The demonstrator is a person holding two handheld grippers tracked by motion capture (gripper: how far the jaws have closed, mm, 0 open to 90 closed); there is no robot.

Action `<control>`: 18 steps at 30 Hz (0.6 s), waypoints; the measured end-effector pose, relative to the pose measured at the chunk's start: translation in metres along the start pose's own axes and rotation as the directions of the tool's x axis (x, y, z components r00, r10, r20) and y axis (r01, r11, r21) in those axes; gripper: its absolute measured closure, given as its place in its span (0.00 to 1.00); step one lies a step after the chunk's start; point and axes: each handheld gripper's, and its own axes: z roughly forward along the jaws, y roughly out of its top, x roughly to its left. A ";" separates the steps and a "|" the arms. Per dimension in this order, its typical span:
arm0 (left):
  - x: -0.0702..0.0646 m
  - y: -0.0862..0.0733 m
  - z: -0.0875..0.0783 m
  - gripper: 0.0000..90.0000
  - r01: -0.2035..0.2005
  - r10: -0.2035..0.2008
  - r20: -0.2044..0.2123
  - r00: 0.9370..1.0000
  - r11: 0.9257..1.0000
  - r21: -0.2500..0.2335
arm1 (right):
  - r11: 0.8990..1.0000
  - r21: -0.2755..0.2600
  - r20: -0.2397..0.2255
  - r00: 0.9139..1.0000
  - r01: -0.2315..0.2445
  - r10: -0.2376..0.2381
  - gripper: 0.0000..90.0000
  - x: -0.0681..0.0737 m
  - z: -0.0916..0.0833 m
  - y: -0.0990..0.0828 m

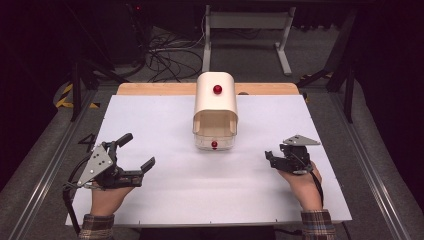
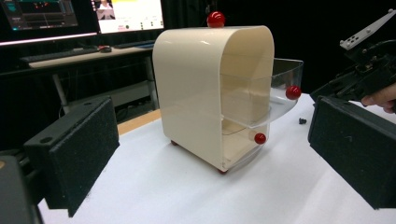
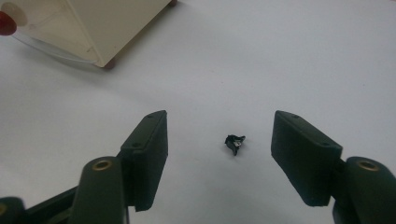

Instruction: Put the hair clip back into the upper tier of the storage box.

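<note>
A cream arched cabinet point(image 1: 215, 102) stands at the back middle of the white table point(image 1: 150, 125), with a red knob point(image 1: 217, 89) on its top. Its clear upper drawer point(image 2: 280, 88) is pulled partway out; the lower drawer's red knob point(image 2: 260, 138) sits near the base. My left gripper point(image 1: 139, 150) rests at the front left, jaws wide open and empty, pointing at the cabinet point(image 2: 205, 88). My right gripper point(image 1: 270, 159) is at the front right, tilted down to the table. A small black piece point(image 3: 234, 142) lies between its open jaws point(image 3: 220, 122), untouched.
A wooden strip point(image 1: 150, 89) edges the table's far side. Beyond it stand a metal desk frame point(image 1: 247, 30) and loose cables point(image 1: 170, 55) on the floor. Monitors point(image 2: 128, 14) and a keyboard on a desk show behind the cabinet in the left gripper view.
</note>
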 end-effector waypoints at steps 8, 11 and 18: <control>0.000 -0.001 0.000 0.03 -0.005 0.005 0.002 1.000 1.000 0.008 | 0.997 0.070 0.011 1.000 -0.028 0.027 0.48 -0.001 0.008 0.004; 0.000 -0.001 0.000 0.03 -0.005 0.005 0.002 1.000 1.000 0.009 | 0.996 0.081 0.016 0.999 -0.032 0.030 0.49 -0.001 0.010 0.005; 0.000 -0.001 0.000 0.03 -0.005 0.005 0.004 1.000 1.000 0.008 | 0.994 0.101 0.027 0.999 -0.039 0.037 0.53 -0.003 0.015 0.005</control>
